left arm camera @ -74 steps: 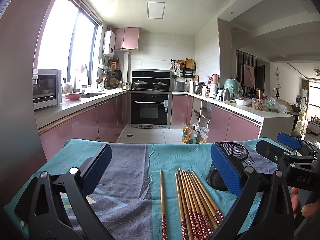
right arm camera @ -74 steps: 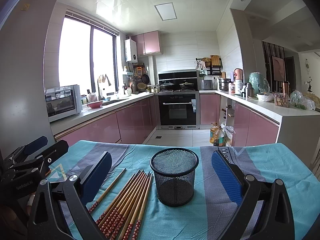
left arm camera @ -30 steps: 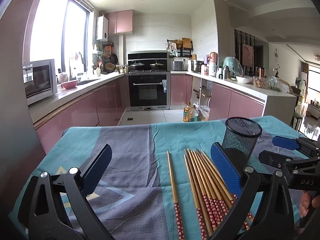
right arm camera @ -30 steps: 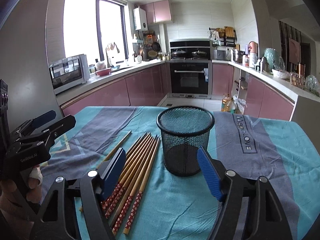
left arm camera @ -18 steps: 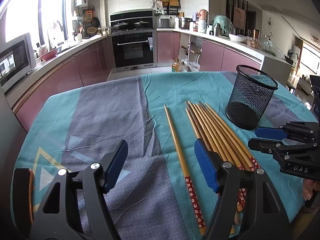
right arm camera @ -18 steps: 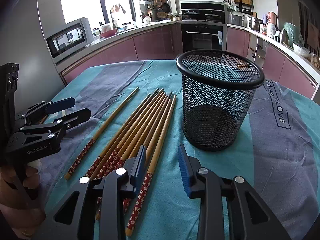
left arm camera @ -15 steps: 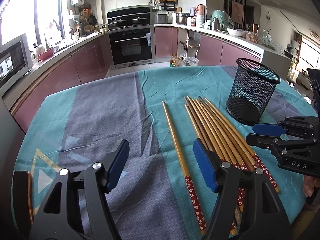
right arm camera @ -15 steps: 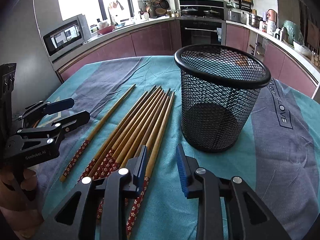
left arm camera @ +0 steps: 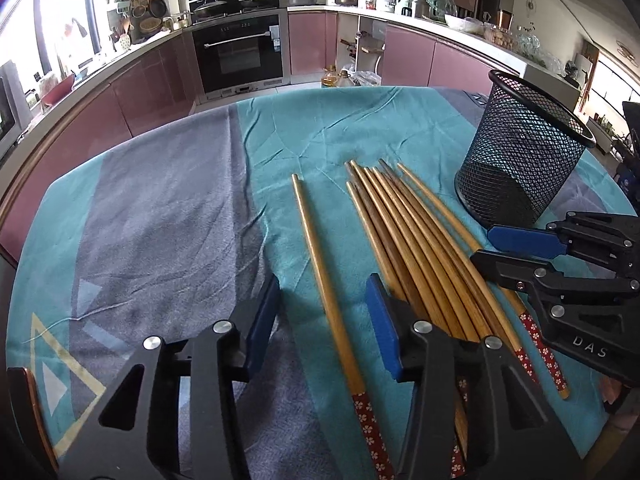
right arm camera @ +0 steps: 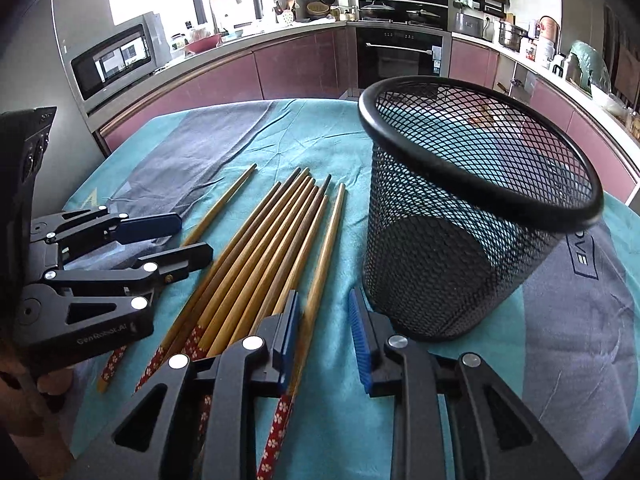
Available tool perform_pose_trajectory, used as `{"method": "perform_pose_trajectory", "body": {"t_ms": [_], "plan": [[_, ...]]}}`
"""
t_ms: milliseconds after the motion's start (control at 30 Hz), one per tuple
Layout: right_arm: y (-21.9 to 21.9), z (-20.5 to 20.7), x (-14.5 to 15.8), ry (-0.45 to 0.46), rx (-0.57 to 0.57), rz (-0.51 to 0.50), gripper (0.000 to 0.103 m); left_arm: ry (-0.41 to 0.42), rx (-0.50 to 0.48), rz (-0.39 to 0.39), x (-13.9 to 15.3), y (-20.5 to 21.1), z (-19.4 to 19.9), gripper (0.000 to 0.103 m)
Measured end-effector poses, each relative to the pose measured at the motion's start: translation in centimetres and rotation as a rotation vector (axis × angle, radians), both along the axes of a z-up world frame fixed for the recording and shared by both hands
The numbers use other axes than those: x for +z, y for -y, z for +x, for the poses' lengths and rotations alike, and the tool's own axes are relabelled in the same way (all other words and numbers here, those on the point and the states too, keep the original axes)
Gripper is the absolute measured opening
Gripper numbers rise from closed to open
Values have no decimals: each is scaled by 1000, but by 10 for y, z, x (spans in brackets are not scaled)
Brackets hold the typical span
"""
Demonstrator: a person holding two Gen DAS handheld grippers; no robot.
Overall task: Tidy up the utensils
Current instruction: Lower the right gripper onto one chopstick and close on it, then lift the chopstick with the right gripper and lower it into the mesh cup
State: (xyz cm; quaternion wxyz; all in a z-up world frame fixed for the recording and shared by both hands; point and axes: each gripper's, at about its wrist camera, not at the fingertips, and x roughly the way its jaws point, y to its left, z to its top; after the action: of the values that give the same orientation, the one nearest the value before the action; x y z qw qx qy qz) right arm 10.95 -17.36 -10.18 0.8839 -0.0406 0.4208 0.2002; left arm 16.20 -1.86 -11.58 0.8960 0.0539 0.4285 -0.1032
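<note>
The left hand-held gripper (left arm camera: 324,320) has its jaws closing around a lone chopstick (left arm camera: 320,276), not yet pressing it. The chopstick bundle (left arm camera: 416,248) lies at three o'clock; the mesh cup (left arm camera: 520,152) stands at two.

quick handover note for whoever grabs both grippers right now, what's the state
Left gripper: jaws have just been closing, open astride the lone chopstick, not gripping.
Right gripper: narrowed, open astride the chopstick nearest the cup, pads not pressing.
Other chopsticks lie bundled on the tablecloth; mesh cup upright, empty.
Done: nothing in the cup. Left: every chopstick.
</note>
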Motion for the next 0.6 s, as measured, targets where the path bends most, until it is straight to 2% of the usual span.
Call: {"method": "perform_pose_trajectory", "body": {"t_ms": [100, 133, 167, 300, 433, 600], "plan": [[2, 3, 0, -4, -5, 21, 17, -1, 0, -8, -2, 1, 4, 39], [3, 5, 0, -12, -8, 38, 9, -1, 0, -13, -2, 1, 4, 34], [5, 6, 0, -20, -8, 54, 7, -2, -1, -20, -2, 2, 6, 27], [13, 6, 0, -34, -10, 103, 6, -13, 21, -59, 1, 1, 7, 11], [16, 0, 4, -28, 13, 130, 6, -17, 32, -107, 4, -6, 1, 8], [24, -12, 20, 10, 45, 181, 6, 0, 35, -122, 14, -10, -8, 8]]}}
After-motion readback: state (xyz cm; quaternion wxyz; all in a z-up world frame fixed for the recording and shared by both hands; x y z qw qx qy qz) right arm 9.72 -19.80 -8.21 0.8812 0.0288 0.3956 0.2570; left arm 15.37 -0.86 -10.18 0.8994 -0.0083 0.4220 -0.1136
